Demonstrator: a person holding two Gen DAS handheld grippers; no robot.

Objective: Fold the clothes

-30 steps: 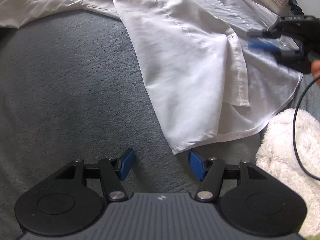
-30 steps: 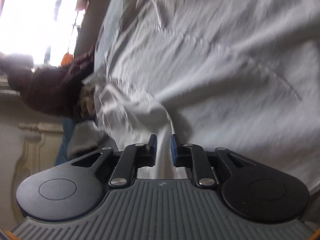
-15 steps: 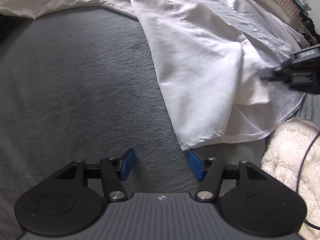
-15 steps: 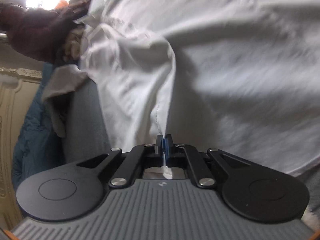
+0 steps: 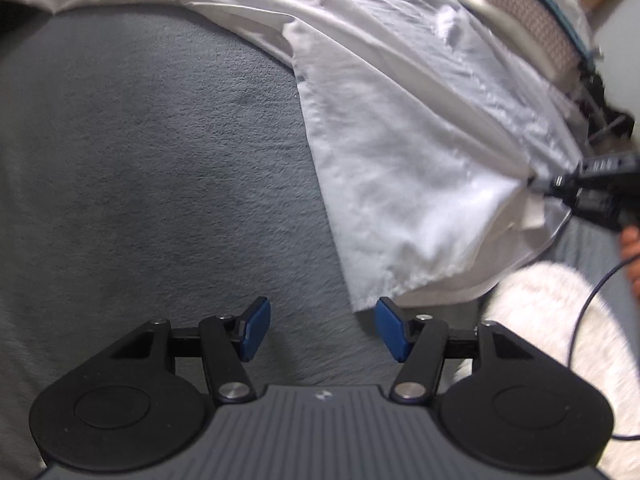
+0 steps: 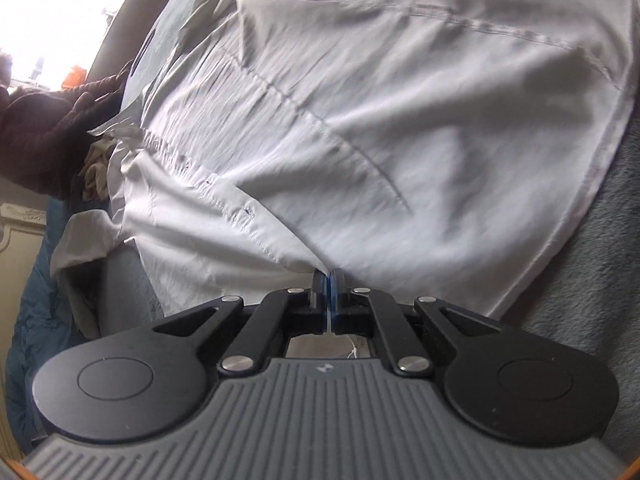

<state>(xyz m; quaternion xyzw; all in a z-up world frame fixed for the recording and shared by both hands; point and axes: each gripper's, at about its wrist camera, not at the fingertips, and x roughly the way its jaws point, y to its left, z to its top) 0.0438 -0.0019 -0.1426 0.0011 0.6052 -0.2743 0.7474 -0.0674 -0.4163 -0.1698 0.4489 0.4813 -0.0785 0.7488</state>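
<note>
Two grippers are seen over a grey fleece blanket (image 5: 152, 168) on which a white button-up shirt (image 5: 392, 152) is spread. The left gripper (image 5: 322, 330) is held low above the blanket with its blue-padded fingers (image 5: 256, 328) set wide apart and nothing between them; the bottom corner of the shirt's hem is seen just ahead of the gap, nearer the right-hand pad, and no contact with it can be made out. The right gripper (image 6: 328, 286) is pressed together on a fold of the white shirt (image 6: 360, 128), at the lower end of the placket strip where stitched buttonholes are visible, and the cloth is drawn into taut creases running away from the pinch. In the left wrist view that same right gripper (image 5: 534, 180) is seen at the right edge, with the shirt front lifted into a ridge towards it, and part of a hand (image 5: 632, 248) is visible behind it. A black cable (image 5: 588, 308) is looped down from it across a fluffy cream blanket (image 5: 560, 320), which lies just beside the shirt's hem. A dark brown garment (image 6: 44, 128) is piled at the far end of the shirt in the right wrist view, near the collar. A patterned cushion (image 5: 532, 20) is seen beyond the shirt, at the top right of the left wrist view.
</note>
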